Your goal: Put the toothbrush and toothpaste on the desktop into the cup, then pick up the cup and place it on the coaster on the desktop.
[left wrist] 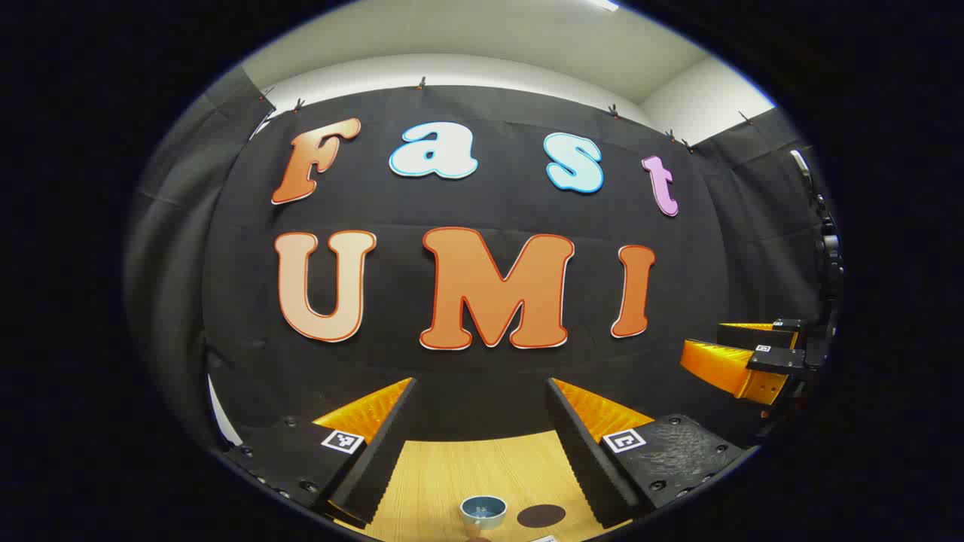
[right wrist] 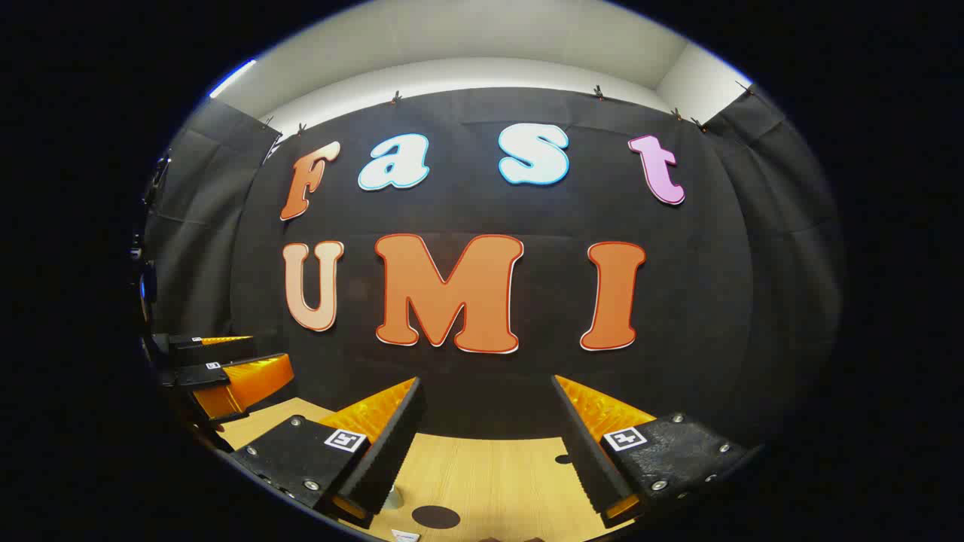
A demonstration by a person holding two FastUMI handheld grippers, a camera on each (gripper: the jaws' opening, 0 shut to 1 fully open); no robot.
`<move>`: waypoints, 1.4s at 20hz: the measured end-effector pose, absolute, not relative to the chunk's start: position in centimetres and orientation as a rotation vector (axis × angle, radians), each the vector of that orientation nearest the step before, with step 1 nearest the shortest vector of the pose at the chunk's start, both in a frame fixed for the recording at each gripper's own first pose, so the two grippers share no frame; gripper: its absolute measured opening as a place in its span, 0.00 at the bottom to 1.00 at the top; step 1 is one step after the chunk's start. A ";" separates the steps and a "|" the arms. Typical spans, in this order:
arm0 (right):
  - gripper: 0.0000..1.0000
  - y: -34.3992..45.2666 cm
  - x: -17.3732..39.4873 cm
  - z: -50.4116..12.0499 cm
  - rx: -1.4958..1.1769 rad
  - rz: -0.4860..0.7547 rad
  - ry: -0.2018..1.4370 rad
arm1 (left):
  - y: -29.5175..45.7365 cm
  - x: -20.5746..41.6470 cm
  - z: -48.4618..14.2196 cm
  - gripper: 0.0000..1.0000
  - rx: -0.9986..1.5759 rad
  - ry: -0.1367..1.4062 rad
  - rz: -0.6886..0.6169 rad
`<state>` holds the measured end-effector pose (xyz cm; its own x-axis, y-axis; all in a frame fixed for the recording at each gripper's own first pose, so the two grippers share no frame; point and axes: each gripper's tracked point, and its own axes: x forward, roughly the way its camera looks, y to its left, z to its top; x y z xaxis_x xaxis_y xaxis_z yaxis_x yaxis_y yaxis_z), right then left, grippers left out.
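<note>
Both grippers are held high, facing the booth wall, w/ the tabletop (left wrist: 467,470) low in each view. Left gripper (left wrist: 482,421): jaws spread wide, nothing between them. Right gripper (right wrist: 489,421): same, wide apart and empty. In the left gripper view the right gripper sits off at the right edge, above the tabletop.

Task items: the cup (left wrist: 483,512), a small blue one w/ its mouth up, stands on the tabletop near the bottom of the left gripper view, just beside the dark round coaster (left wrist: 541,516) to its right; the two are close but apart. In the right gripper view a dark round disc, prob. the same coaster (right wrist: 435,516), lies on the wood near the bottom. Toothbrush and toothpaste can't be made out; small bits at the very bottom edge are too cropped to name.

Judged step: the start, the approach to the first pick. Nothing is in the cup yet.

To do it well: tip both grippers down first so the items come into frame before committing. Come at the toothbrush across its narrow side, jaws straddling the handle, and close near mid-length so it hangs balanced. Lower it into the cup near-vertical, release low so the cup doesn't tip. Keep the other gripper clear of the cup.
</note>
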<state>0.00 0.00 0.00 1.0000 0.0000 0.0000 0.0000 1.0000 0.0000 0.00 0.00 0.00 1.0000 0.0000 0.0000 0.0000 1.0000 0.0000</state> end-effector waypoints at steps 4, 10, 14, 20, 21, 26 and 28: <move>0.99 0.1 0.1 -1.3 -0.025 0.001 0.027 | -0.4 0.9 -1.2 0.99 -0.028 0.040 -0.012; 0.99 0.0 0.1 -3.2 -0.002 0.005 0.070 | 0.4 1.5 -1.6 1.00 -0.044 0.062 0.007; 0.99 -0.4 0.0 -3.7 -0.032 -0.003 0.074 | 0.7 1.2 -1.7 0.99 -0.026 0.065 0.022; 0.99 -0.9 -0.9 -3.3 -0.021 -0.015 0.061 | 0.0 0.0 -0.8 1.00 0.009 0.046 0.016; 0.99 -1.1 -1.1 -3.4 -0.024 -0.019 0.060 | -0.3 -0.3 -0.5 1.00 0.011 0.041 0.009; 0.99 -1.5 -2.1 -4.0 -0.025 -0.017 0.057 | -1.6 -1.9 -1.1 0.99 -0.005 0.035 -0.013; 0.99 -1.5 -2.7 -4.3 -0.027 -0.012 0.056 | -1.7 -2.7 -2.2 1.00 0.001 0.055 -0.011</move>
<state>-2.71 -1.52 -4.29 0.9984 -0.0125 -0.0555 0.0110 0.9996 -0.0276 -2.67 -1.71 -2.15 0.9984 -0.0109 -0.0555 0.0109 0.9999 0.0005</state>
